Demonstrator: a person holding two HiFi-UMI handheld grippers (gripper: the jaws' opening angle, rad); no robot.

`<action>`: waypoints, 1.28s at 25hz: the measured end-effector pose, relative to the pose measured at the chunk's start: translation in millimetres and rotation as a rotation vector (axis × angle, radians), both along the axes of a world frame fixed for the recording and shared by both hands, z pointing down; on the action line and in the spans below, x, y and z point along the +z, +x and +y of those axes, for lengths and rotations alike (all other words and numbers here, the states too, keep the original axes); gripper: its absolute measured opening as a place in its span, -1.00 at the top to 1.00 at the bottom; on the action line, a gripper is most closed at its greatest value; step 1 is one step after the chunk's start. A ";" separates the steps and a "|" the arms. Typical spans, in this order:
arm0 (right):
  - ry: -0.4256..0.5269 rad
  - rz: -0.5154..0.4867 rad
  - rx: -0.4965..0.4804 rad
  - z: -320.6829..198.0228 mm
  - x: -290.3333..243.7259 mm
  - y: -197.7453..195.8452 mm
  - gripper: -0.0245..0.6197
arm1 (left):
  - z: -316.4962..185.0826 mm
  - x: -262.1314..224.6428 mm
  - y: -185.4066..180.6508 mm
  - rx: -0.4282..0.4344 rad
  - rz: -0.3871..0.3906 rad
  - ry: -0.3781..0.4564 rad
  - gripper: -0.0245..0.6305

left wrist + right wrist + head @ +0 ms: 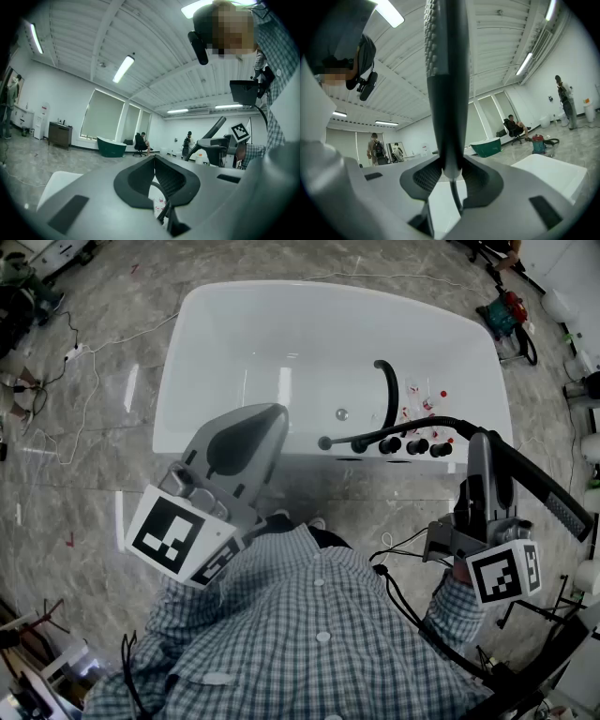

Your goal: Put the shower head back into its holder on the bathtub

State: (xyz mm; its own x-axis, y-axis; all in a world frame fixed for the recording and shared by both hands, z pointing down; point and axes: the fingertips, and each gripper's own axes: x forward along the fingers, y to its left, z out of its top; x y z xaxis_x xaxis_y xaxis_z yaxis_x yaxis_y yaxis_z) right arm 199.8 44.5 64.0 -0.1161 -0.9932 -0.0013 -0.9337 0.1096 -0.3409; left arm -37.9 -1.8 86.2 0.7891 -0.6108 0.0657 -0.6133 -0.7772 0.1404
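Observation:
The black shower head (548, 493) is a long wand that slants out past the white bathtub's (281, 334) right end. My right gripper (480, 442) is shut on its handle, level, beside the tub's near right corner. In the right gripper view the shower head (445, 93) stands upright between the pads, and its hose (455, 199) drops below them. A thin black hose (394, 432) runs left over the tub's near rim, above three black knobs (413, 445) and by the curved black spout (387, 390). My left gripper (272, 418) hovers at the tub's near edge, shut and empty (154, 159).
Grey marble floor surrounds the tub. Cables (80, 352) lie at the left, a red machine (506, 310) stands at the far right, and a black frame (553, 652) is at the near right. A green tub (111, 146) and people stand far off in the room.

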 end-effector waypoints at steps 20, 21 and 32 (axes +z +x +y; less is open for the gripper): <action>-0.018 0.026 0.015 -0.8 2.5 5.5 0.50 | 5.5 4.5 3.5 -0.006 0.000 0.000 0.90; -0.021 0.039 0.016 0.5 0.9 4.7 0.50 | 7.2 2.9 2.9 -0.006 0.000 0.003 0.90; -0.029 0.028 -0.003 1.9 5.5 4.1 0.50 | 10.7 5.6 7.3 -0.002 0.000 -0.001 0.90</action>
State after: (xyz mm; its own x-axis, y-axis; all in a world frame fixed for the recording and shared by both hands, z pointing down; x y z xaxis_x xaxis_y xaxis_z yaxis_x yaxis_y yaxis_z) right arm 203.9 46.4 69.5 -0.1189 -0.9924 0.0305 -0.9427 0.1033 -0.3173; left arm -30.6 8.9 91.8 0.7877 -0.6125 0.0660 -0.6150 -0.7758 0.1411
